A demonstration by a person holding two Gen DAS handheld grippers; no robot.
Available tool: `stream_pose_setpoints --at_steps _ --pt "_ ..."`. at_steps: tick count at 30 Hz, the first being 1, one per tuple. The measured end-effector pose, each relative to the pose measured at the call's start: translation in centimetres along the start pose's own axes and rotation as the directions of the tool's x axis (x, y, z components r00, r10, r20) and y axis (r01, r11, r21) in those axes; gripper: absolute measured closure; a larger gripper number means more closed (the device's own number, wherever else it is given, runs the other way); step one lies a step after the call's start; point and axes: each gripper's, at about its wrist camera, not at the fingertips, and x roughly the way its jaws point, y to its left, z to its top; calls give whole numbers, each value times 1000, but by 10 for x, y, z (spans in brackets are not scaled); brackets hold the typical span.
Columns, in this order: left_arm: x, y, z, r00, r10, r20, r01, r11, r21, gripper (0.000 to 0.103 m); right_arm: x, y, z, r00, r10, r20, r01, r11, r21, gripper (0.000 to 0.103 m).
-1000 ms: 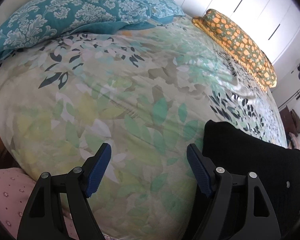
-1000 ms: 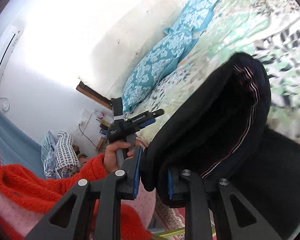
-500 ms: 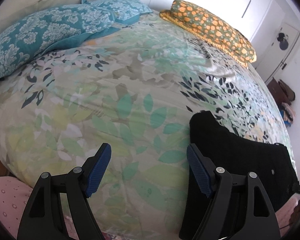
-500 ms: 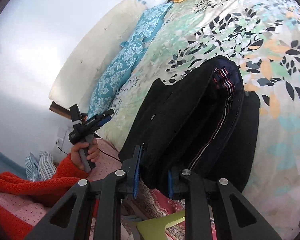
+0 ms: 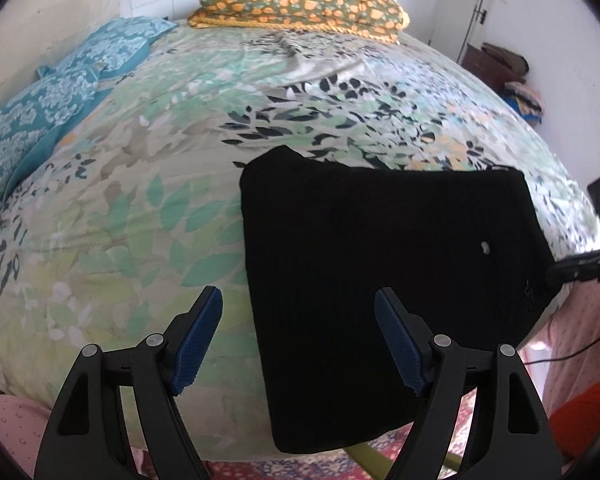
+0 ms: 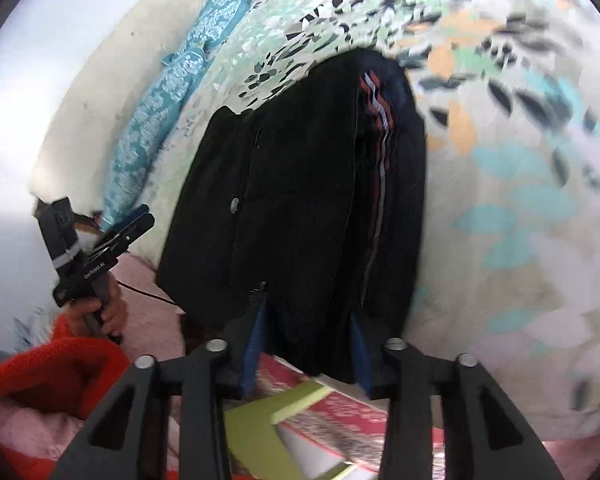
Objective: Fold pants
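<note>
The black pants [image 5: 380, 248] lie folded in a flat stack at the near edge of the bed, with a red and white side stripe [image 6: 380, 128] showing in the right wrist view. My left gripper [image 5: 298, 340] is open and empty, above the stack's near left edge. My right gripper [image 6: 306, 344] has its jaws spread partway around the pants' [image 6: 300, 184] near edge, and the cloth lies between the blue pads. The left gripper [image 6: 116, 236] also shows in the right wrist view, held in a hand.
The bed has a leaf-patterned duvet [image 5: 148, 184]. Teal pillows [image 5: 40, 120] lie at the left and an orange-flowered pillow [image 5: 300, 4] at the far end. A lime-green stool [image 6: 260, 428] and patterned rug are below the bed edge. A dresser [image 5: 496, 64] stands at the right wall.
The right gripper lowered the folded pants onto the bed and its jaws widened. The left gripper swung right, bringing the pants under its fingers.
</note>
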Motion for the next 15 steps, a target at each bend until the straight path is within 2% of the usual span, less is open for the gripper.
stream_pose_setpoints --at_steps 2,3,5,7,9,10,12,13,15 --pt "2 -7 -2 1000 1 -9 0 1000 29 23 -20 13 12 995 -71 66 75 995 -62 60" --pt "3 -9 -2 1000 -3 -12 3 999 35 23 -28 21 19 992 -76 102 85 993 -86 60" --pt "6 -13 -2 1000 -10 -23 11 999 46 23 -37 37 39 982 -52 182 77 988 -133 60" --pt "9 -17 -2 999 -6 -37 8 998 62 23 -33 42 55 976 -14 216 49 987 -155 60" --pt "13 -22 -6 998 13 -57 -7 996 91 23 -15 45 74 976 6 218 28 988 -153 60" --pt "17 -23 -9 997 30 -73 -22 994 110 23 -2 44 79 978 -18 207 49 988 -146 60" --pt "23 -25 -15 993 53 -102 -39 990 135 23 34 31 89 980 -138 144 155 982 -112 62" --pt "25 -26 -17 993 49 -109 -34 990 137 22 50 15 89 981 -166 105 173 982 -70 69" --pt "25 -27 -18 993 45 -109 -29 990 138 21 52 6 88 981 -132 140 136 991 -15 74"
